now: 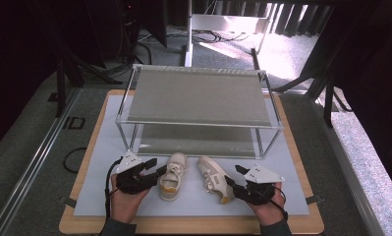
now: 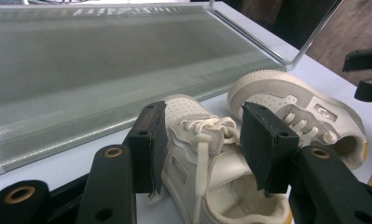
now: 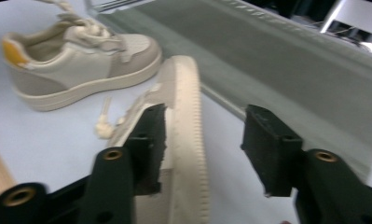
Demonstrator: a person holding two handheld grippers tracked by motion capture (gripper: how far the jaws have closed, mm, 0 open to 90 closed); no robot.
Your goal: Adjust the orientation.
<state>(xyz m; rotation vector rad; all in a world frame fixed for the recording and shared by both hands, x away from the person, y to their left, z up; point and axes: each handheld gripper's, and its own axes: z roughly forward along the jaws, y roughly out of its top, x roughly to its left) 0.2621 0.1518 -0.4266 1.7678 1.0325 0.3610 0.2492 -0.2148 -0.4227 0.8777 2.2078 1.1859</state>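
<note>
Two shoes (image 1: 174, 175) (image 1: 214, 179) between spread hand-held gripper (image 1: 156, 170) (image 1: 233, 184) jaws.

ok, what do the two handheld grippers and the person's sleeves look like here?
Both the left gripper and the right gripper are black, with two blocky jaws, brass-coloured rivets at the joints and a pale grey three-cornered plate on top. A black cable trails back from each. The sleeves are dark grey.

Two cream shoes, near edge of mat.
Left shoe (image 1: 173, 176) upright, toe toward shelf, laces loose, yellow heel patch, near mat's (image 1: 100, 147) front edge left of centre. Right shoe (image 1: 214, 179) just beside it, tipped on its side, toe angled toward far-left, heel toward front-right.
</note>
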